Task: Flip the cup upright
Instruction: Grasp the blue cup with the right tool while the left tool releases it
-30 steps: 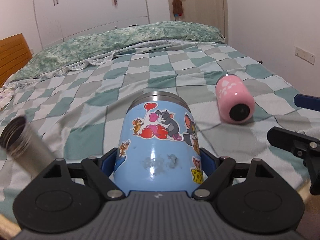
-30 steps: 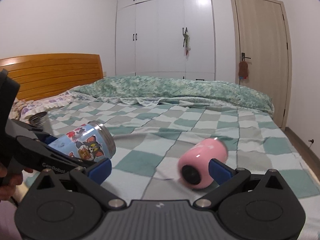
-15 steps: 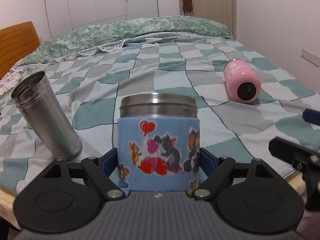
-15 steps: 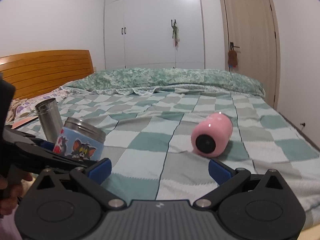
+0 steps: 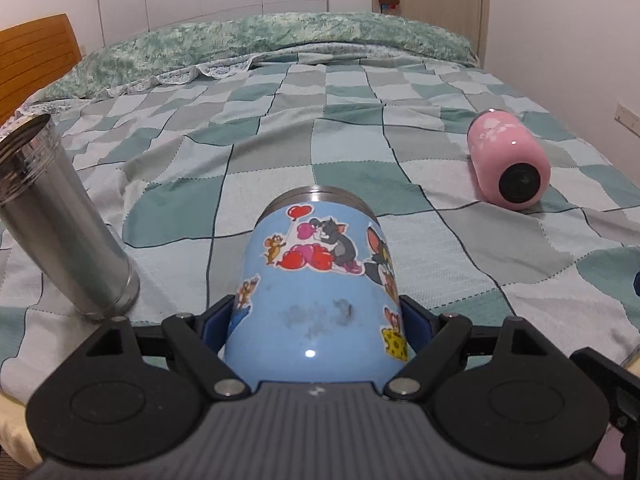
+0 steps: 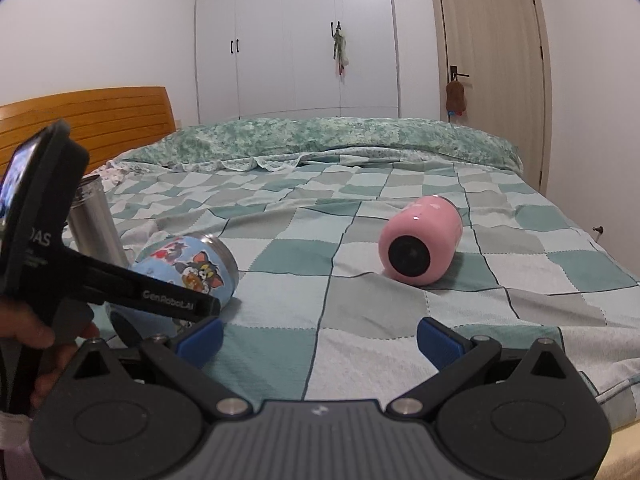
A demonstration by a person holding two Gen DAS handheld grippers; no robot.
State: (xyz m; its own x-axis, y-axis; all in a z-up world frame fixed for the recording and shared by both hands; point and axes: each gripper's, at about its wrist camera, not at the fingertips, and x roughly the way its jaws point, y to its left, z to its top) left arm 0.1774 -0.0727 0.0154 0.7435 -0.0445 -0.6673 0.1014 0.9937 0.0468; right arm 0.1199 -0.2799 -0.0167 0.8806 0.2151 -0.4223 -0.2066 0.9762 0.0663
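My left gripper is shut on a blue cartoon-sticker cup; the cup leans away from me, its steel rim pointing toward the far end of the bed. In the right wrist view the blue cup shows tilted low over the bedspread, held by the left gripper. A pink cup lies on its side at the right, black base toward me; it also shows in the right wrist view. My right gripper is open and empty, near the front edge, short of the pink cup.
A steel tumbler stands upright at the left, close to the blue cup; it also shows in the right wrist view. The checked bedspread reaches back to a green quilt. A wooden headboard is at the left.
The blue cup stood upright half a second ago; now it is tilted forward again in the left gripper. The right gripper has drawn back a little from the pink cup.
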